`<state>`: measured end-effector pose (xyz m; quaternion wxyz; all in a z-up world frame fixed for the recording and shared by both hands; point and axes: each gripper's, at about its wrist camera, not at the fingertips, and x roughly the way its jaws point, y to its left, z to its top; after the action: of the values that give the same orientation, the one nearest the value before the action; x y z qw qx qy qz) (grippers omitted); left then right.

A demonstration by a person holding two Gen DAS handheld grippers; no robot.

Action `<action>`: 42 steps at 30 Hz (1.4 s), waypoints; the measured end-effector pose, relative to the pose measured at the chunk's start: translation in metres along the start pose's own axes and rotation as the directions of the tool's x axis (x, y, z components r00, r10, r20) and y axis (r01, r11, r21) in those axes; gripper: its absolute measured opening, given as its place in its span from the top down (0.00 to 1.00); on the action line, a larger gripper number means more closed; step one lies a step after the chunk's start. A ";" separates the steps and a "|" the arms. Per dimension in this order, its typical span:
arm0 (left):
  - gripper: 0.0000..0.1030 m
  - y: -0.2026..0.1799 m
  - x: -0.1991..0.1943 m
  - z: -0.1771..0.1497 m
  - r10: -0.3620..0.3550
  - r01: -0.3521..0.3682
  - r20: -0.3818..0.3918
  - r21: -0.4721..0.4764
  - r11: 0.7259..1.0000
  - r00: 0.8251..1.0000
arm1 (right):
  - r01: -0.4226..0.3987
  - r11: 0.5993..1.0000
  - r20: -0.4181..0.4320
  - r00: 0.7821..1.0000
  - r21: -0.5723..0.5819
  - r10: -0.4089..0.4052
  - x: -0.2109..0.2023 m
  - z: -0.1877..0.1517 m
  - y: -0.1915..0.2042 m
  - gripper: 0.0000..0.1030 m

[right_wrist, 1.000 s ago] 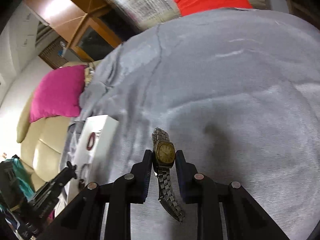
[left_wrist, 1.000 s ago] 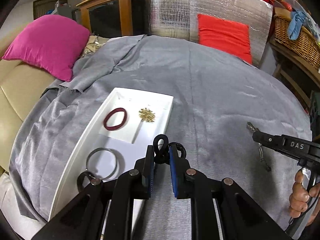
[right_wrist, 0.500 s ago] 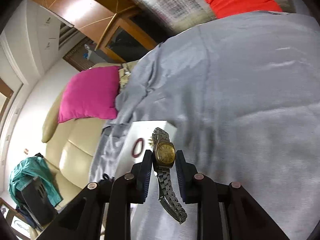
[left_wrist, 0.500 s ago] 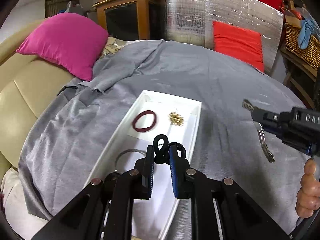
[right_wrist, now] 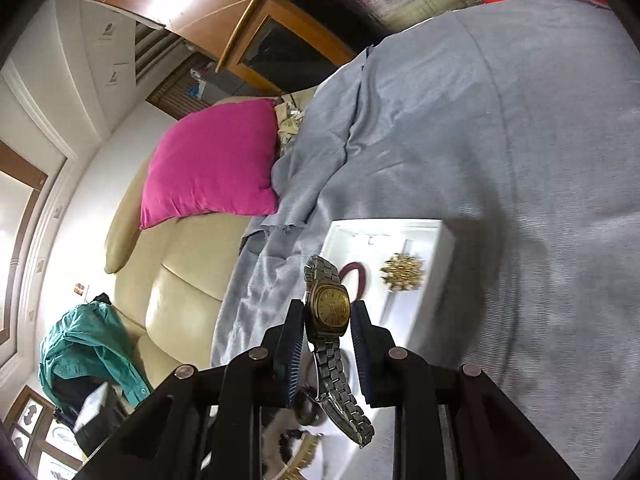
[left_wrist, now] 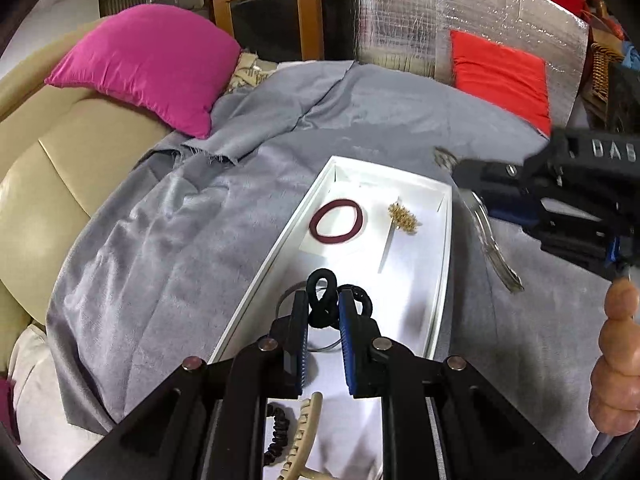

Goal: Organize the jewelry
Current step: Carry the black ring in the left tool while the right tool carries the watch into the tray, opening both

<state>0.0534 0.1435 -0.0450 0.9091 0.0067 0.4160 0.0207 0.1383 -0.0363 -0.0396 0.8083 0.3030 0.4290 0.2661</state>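
My left gripper [left_wrist: 324, 312] is shut on a black hair tie [left_wrist: 325, 296] and holds it above the near half of a long white tray [left_wrist: 442, 240]. In the tray lie a maroon band [left_wrist: 336, 222], a gold brooch [left_wrist: 404, 218], a silver bangle [left_wrist: 286, 298], a beige hair claw [left_wrist: 302, 432] and a black coil tie [left_wrist: 278, 436]. My right gripper [right_wrist: 328, 320] is shut on a gold-faced wristwatch [right_wrist: 328, 310] with a metal strap, above the tray's [right_wrist: 444, 236] near part. It shows at the right of the left view [left_wrist: 480, 184], by the tray's right edge.
The tray rests on a grey cloth [left_wrist: 180, 216] over a round table. A magenta cushion [left_wrist: 156, 64] and beige sofa [left_wrist: 44, 184] lie left. A red cushion [left_wrist: 500, 76] and silver foil panel [left_wrist: 400, 12] stand behind. A wicker basket [left_wrist: 598, 68] is far right.
Both grippers have moved left over the tray. The right gripper with the watch has come from the bare cloth to the tray's right edge. Both grips are unchanged.
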 end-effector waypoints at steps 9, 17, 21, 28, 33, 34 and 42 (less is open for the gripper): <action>0.85 0.003 0.025 -0.003 0.031 -0.030 -0.066 0.015 0.999 0.997 | -0.026 0.998 -0.034 0.999 0.057 0.028 0.034 0.003 -0.005 0.75; 0.85 -0.006 0.039 -0.004 0.044 -0.039 -0.102 0.044 0.998 0.994 | 0.003 0.996 -0.071 0.997 0.087 0.003 0.062 -0.003 -0.013 0.75; 0.85 -0.008 0.043 -0.006 0.047 -0.041 -0.113 0.058 0.997 0.992 | 0.045 0.995 -0.079 0.996 0.089 -0.038 0.068 -0.003 -0.021 0.75; 0.84 -0.008 0.050 -0.010 0.047 -0.039 -0.139 0.060 0.997 0.989 | 0.068 0.993 -0.093 0.994 0.097 -0.059 0.071 0.000 -0.032 0.75; 0.84 -0.008 0.051 -0.010 0.049 -0.041 -0.145 0.060 0.997 0.988 | 0.073 0.993 -0.099 0.993 0.089 -0.064 0.072 0.001 -0.031 0.75; 0.84 -0.007 0.052 -0.010 0.049 -0.040 -0.147 0.059 0.997 0.988 | 0.073 0.993 -0.101 0.993 0.092 -0.064 0.072 0.001 -0.031 0.75; 0.76 -0.003 0.056 -0.011 0.045 -0.039 -0.166 0.039 0.999 0.985 | 0.044 0.991 -0.117 0.993 0.125 -0.029 0.072 0.001 -0.033 0.73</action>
<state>0.0818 0.1432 -0.0950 0.8702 0.0297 0.4906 0.0329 0.1798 -0.0094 -0.1017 0.7662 0.3302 0.4962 0.2404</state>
